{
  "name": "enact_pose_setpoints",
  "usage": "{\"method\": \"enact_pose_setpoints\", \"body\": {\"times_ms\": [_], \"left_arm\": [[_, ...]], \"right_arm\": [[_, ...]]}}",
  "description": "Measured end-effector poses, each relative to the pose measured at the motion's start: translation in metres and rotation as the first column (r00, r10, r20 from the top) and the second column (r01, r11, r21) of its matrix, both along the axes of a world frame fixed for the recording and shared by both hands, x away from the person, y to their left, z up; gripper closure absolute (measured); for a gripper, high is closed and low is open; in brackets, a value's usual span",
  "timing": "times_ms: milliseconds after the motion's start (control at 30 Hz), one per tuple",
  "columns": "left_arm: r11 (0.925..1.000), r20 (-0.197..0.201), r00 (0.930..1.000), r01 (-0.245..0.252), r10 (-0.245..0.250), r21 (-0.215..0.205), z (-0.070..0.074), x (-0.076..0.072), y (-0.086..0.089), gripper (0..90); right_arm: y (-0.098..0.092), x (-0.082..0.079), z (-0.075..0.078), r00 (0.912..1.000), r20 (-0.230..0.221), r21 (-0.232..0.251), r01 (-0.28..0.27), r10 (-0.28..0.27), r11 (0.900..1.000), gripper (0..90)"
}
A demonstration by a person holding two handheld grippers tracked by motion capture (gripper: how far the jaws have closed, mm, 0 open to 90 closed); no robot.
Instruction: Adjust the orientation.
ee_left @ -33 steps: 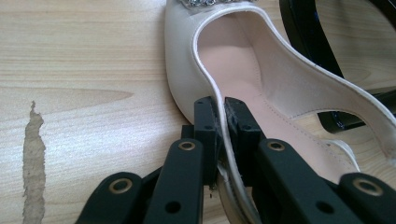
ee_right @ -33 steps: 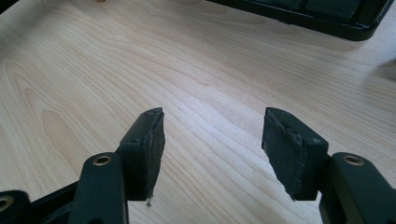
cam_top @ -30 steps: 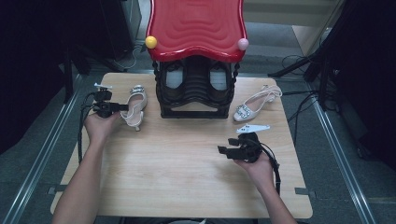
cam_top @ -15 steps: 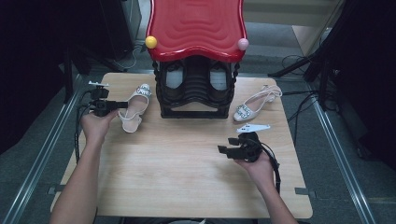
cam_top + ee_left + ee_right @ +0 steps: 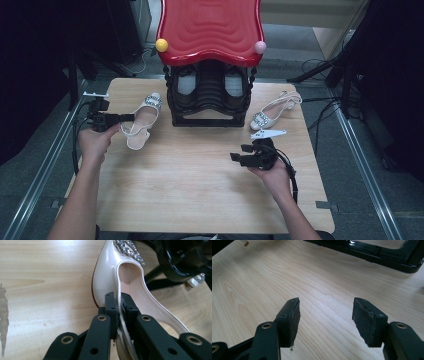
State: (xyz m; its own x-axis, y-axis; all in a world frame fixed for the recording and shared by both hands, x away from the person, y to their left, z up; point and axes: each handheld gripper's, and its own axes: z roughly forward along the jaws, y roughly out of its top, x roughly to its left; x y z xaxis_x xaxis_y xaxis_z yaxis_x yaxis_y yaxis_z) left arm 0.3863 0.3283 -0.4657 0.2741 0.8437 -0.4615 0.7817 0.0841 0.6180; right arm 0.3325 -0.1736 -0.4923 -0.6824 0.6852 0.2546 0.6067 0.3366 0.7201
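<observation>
We have the left hand-held gripper (image 5: 119,118) clamped on the side wall of a cream heeled shoe (image 5: 141,119) at the left of the high view, just beside the black shoe rack (image 5: 209,100). The step in hand looks like carrying this shoe to the rack; next we likely need to line its toe up with an open slot. The right hand-held gripper (image 5: 239,153) rests over the worktop (image 5: 190,190), its jaws apart and empty. A second shoe (image 5: 274,111) lies right of the rack. The red top hides the rack's shelves, so we cannot tell which slots are free.
</observation>
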Motion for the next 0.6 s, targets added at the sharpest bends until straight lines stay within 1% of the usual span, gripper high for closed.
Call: {"method": "enact_pose_setpoints", "body": {"times_ms": [100,133,200,267,300,333,467,533,567,600], "left_arm": [[1.0000,-0.001,1.0000,0.000,0.000,-0.007,0.002,-0.010,0.001,86.4],[0.9999,0.001,1.0000,0.005,-0.005,-0.012,0.002,-0.016,0.002,86.4],[0.9998,-0.001,1.0000,0.009,-0.009,-0.015,0.002,-0.018,0.002,86.4],[0.9995,-0.001,0.9998,0.021,-0.021,-0.022,0.003,-0.027,0.000,86.3],[0.9995,0.000,0.9999,0.014,-0.014,-0.028,0.003,-0.030,-0.001,86.3],[0.9995,0.001,0.9997,0.024,-0.024,-0.021,0.003,-0.033,-0.001,86.3],[0.9993,-0.002,0.9996,0.029,-0.029,-0.022,0.003,-0.040,-0.004,86.3],[0.9991,-0.008,0.9992,0.040,-0.040,-0.013,0.002,-0.044,-0.006,86.3],[0.9991,-0.006,0.9991,0.041,-0.041,-0.009,0.001,-0.047,-0.008,86.3],[0.9986,-0.007,0.9986,0.052,-0.052,-0.009,0.001,-0.052,-0.011,86.3]], "right_arm": [[0.002,0.001,0.001,1.0000,0.001,0.005,-0.005,0.005,1.000,40.2],[0.003,0.003,0.001,0.9999,0.001,0.003,-0.011,0.011,1.000,40.2],[0.004,0.004,0.001,0.9999,0.005,0.002,-0.016,0.016,1.000,40.2],[0.006,0.006,0.001,0.9997,0.007,0.004,-0.024,0.024,1.000,40.2],[0.007,0.007,0.002,0.9997,0.005,0.005,-0.024,0.024,1.000,40.3],[0.008,0.007,0.002,0.9997,0.007,0.006,-0.024,0.024,1.000,40.4],[0.010,0.010,0.002,0.9994,0.007,0.008,-0.033,0.033,0.999,40.3],[0.013,0.011,0.002,0.9993,0.005,0.008,-0.038,0.038,0.999,40.3],[0.014,0.012,0.002,0.9991,0.007,0.007,-0.042,0.042,0.999,40.3],[0.017,0.013,0.002,0.9987,0.009,0.007,-0.051,0.051,0.999,40.4]]}}
